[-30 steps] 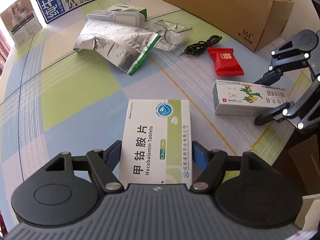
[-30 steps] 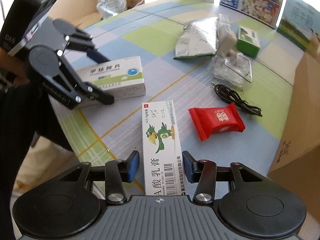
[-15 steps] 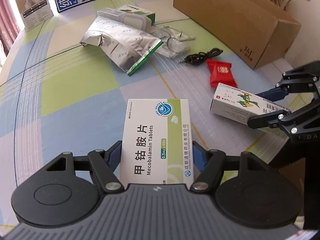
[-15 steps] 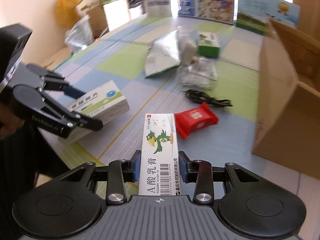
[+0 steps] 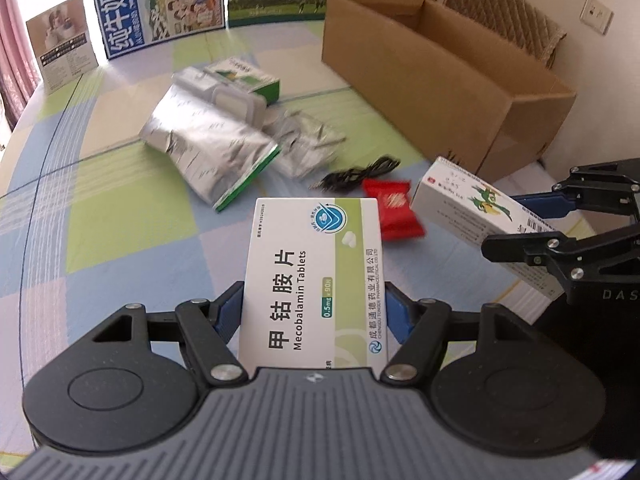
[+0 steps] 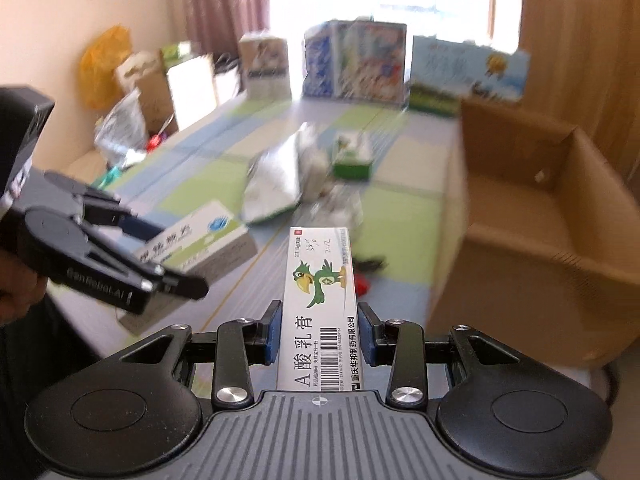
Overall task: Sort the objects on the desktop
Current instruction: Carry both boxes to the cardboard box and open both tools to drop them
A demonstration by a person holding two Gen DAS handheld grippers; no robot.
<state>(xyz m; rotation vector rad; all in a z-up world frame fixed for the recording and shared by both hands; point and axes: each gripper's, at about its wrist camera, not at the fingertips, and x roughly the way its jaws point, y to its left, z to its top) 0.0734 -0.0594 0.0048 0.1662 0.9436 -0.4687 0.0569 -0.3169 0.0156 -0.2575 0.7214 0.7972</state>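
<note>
My left gripper [image 5: 314, 310] is shut on a white and green Mecobalamin tablet box [image 5: 316, 272] and holds it above the table. My right gripper [image 6: 318, 336] is shut on a long white ointment box with a green parrot [image 6: 320, 304], also lifted. The ointment box [image 5: 480, 216] and right gripper [image 5: 556, 228] show at the right of the left wrist view. The tablet box [image 6: 196, 240] and left gripper [image 6: 120, 248] show at the left of the right wrist view. An open cardboard box [image 5: 440, 68] stands at the far right of the table [image 5: 120, 220].
On the table lie a silver foil pouch [image 5: 208, 148], a green and white box [image 5: 244, 76], a clear plastic pack [image 5: 304, 140], a black cable [image 5: 356, 178] and a red candy packet [image 5: 394, 212]. Milk cartons [image 5: 156, 4] stand along the far edge.
Both grippers have risen from the table with their boxes. The right gripper closed on the ointment box and lifted it. The views now tilt toward the cardboard box.
</note>
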